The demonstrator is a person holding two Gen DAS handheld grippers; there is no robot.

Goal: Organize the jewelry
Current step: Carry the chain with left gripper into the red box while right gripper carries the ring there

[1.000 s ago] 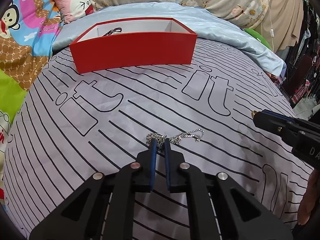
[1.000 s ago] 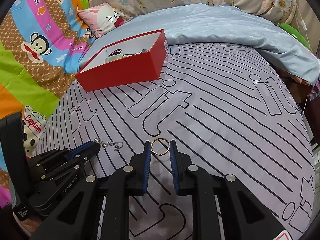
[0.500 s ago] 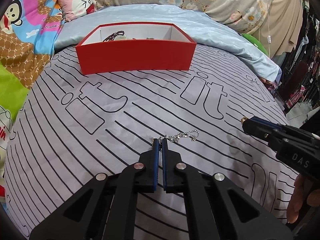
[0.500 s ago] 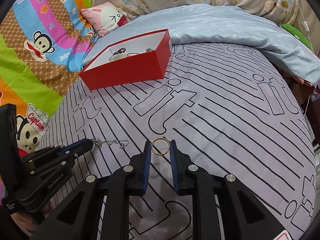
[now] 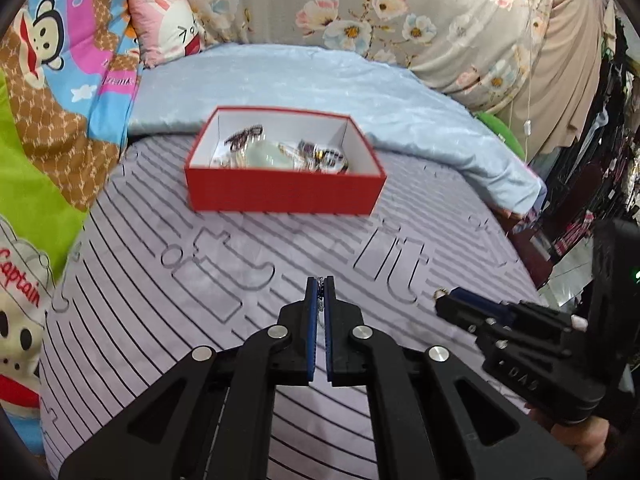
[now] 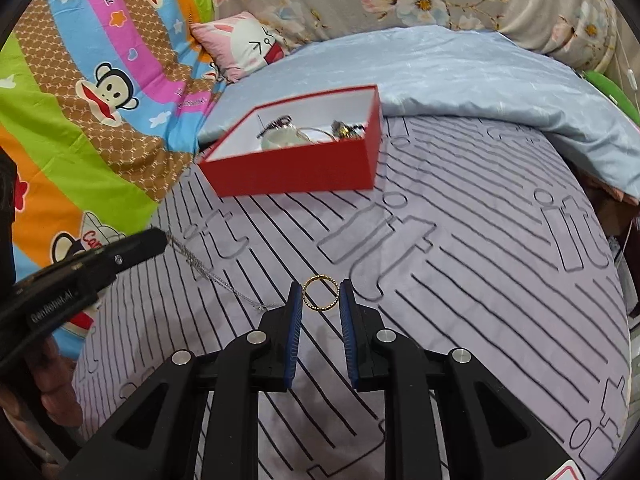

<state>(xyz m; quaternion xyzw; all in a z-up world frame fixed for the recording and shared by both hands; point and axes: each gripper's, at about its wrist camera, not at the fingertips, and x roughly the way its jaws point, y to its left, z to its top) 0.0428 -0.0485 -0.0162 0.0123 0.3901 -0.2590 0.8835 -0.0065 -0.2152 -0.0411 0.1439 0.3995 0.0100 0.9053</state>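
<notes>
1. Two tools are showing above the bed [image 6: 460, 264], one in each hand, both pointing toward the far end where the box sits.
2. One red box [image 5: 284, 196] is sitting open on the striped bedspread [image 5: 160, 320], touching the edge of one pale blue quilt [image 5: 320, 80]; several pieces of jewelry are lying jumbled inside it, too blurred to count.
3. One silver chain [image 6: 212, 272] is hanging from the left tool [image 5: 320, 282], sagging down to the right with its free end trailing near the right tool.
4. The left tool is pressing its blue pads [image 5: 310, 312] nearly together, clamping the chain at its tip; it is hovering clear of the bedspread, level with the box's near wall in its own view.
5. One gold ring [image 6: 320, 293] is standing upright between the fingers of the right tool [image 6: 320, 294], which are gripping it on both sides.
6. The right tool is riding low over the bedspread, to the right of the left one and well apart from the box.
7. One pink pillow [image 6: 244, 46] is lying beyond the quilt.
</notes>
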